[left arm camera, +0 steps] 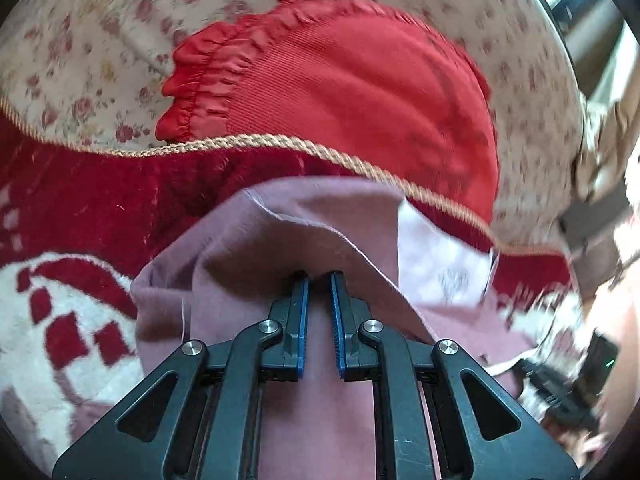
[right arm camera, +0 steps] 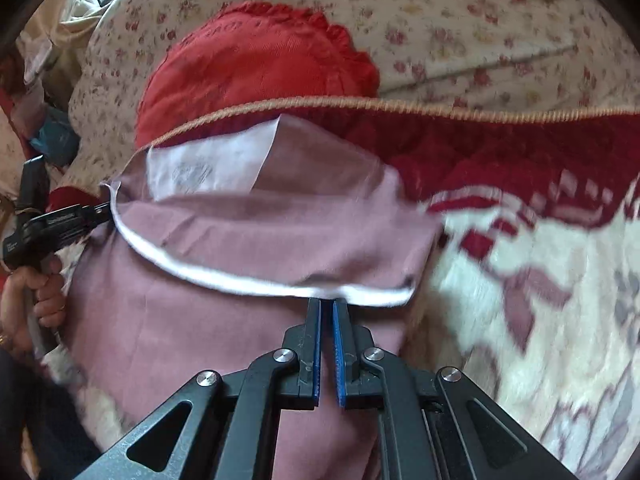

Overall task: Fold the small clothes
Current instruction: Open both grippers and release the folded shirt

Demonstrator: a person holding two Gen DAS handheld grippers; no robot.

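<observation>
Both grippers pinch the pink cloth (right arm camera: 208, 320), which lies on a red and white blanket (right arm camera: 520, 280). The right gripper (right arm camera: 326, 302) has its fingers shut on the white hem at 12 o'clock. The left gripper (left arm camera: 318, 276) has its fingers shut on a pink fold, also at 12 o'clock. The hem runs sideways between them. A red pillow (left arm camera: 360, 92) lies beyond the cloth, so the fold likely goes that way.

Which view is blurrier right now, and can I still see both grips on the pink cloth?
Left wrist: sharp centre, right edge smeared; left gripper pinches the pink cloth. Right wrist: blanket blurred; right gripper clamps the cloth's white hem.
</observation>
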